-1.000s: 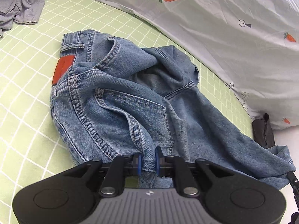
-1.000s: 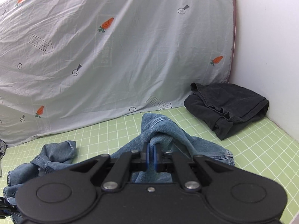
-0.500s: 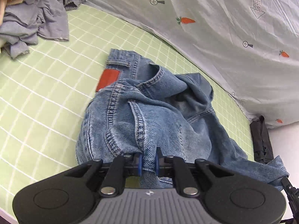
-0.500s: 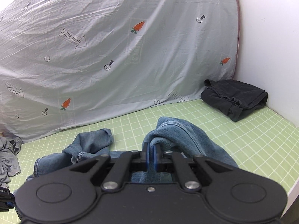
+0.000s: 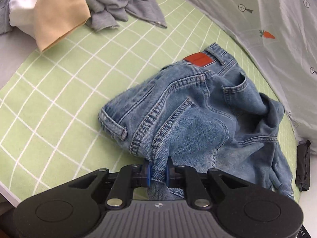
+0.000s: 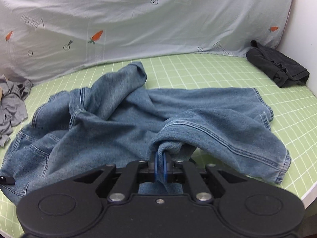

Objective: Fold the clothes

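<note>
In the left wrist view, the left gripper (image 5: 158, 171) sits at the bottom centre of the frame, its blue pads (image 5: 147, 172) pinching a bunched fold of the blue jeans (image 5: 190, 119); the jaws are easing apart slightly, yet the denim is still pressed between them. The jeans lie crumpled across the centre and right of the frame on a green checked sheet (image 5: 69, 91), with a rust-red leather patch (image 5: 199, 59) on the waistband at upper centre-right and a belt loop just left of centre. At the upper left lies a heap of other clothes: a tan cloth (image 5: 59, 13) beside a grey garment (image 5: 122, 4). A pale grey carrot-print sheet (image 5: 257, 10) rises along the upper right, and a dark garment (image 5: 303, 164) shows at the right edge. In the right wrist view, the right gripper (image 6: 160, 168) is at bottom centre, its blue pads (image 6: 156, 167) nearly together and nipping a thin edge of denim near a leg hem; these jaws too are parting a little with cloth still between them. The jeans (image 6: 138, 123) spread across the middle of the frame on the green checked sheet (image 6: 208, 69), one leg reaching to the right. A folded black garment (image 6: 277, 69) lies at the upper right against a white wall (image 6: 305, 19), well apart from the jeans. The grey garment (image 6: 11, 103) sits at the left edge, and the carrot-print sheet (image 6: 138, 19) fills the top.
</note>
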A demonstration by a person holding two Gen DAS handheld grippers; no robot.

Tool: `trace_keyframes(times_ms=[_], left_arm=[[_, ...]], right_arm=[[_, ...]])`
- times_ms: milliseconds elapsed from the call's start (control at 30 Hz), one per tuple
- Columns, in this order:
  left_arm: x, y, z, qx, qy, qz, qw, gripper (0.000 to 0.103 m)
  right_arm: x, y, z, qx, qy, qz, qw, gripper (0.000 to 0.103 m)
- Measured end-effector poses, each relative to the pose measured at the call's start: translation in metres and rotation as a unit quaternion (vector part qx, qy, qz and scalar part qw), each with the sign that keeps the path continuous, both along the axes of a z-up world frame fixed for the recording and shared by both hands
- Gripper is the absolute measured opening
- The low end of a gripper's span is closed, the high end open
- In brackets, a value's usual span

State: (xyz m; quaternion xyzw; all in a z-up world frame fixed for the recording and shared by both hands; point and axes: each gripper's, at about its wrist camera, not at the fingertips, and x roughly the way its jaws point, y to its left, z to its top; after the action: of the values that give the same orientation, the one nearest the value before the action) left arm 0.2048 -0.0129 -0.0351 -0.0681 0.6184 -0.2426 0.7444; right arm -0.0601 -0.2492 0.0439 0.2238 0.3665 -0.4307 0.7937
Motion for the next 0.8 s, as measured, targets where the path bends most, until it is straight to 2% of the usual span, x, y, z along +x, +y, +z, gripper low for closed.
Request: trace_keyframes(times_ms=[133,200,267,300,500,600,667,800], left_arm=[[-0.003,-0.006,-0.01,0.021,-0.007,-0.014,0.9997,0.016],[-0.001,-0.007,-0.013,0.023,-0.003,-0.014,0.9996,0.016],[0.0,-0.007,-0.015,0.023,0.003,-0.01,0.9997,0.017],[0.0,-0.006,-0.015,0.023,0.004,-0.009,0.9997,0.017],[-0.006,-0.011,-0.012,0.041,-0.008,0.0,0.9991,0.018],[-0.013,-0.012,-0.01,0.05,-0.015,0.021,0.9984,0.021],[-0.018,-0.012,-0.008,0.057,-0.016,0.04,0.9974,0.023],[-0.035,-0.014,0.005,0.079,-0.035,0.063,0.9943,0.026]], right_arm=[[0.002,-0.005,-0.014,0.037,0.017,0.006,0.999,0.009],[0.003,-0.004,-0.013,0.032,0.022,0.011,0.999,0.013],[0.0,-0.002,-0.006,0.018,0.02,0.01,1.0,0.032],[-0.003,-0.001,-0.003,0.011,0.014,0.008,1.0,0.037],[-0.032,-0.007,0.021,-0.016,-0.055,-0.005,0.998,0.044],[-0.05,-0.019,0.03,-0.035,-0.088,-0.009,0.995,0.049],[-0.06,-0.032,0.032,-0.044,-0.092,-0.022,0.995,0.052],[-0.091,-0.071,0.012,-0.002,-0.065,-0.095,0.993,0.053]])
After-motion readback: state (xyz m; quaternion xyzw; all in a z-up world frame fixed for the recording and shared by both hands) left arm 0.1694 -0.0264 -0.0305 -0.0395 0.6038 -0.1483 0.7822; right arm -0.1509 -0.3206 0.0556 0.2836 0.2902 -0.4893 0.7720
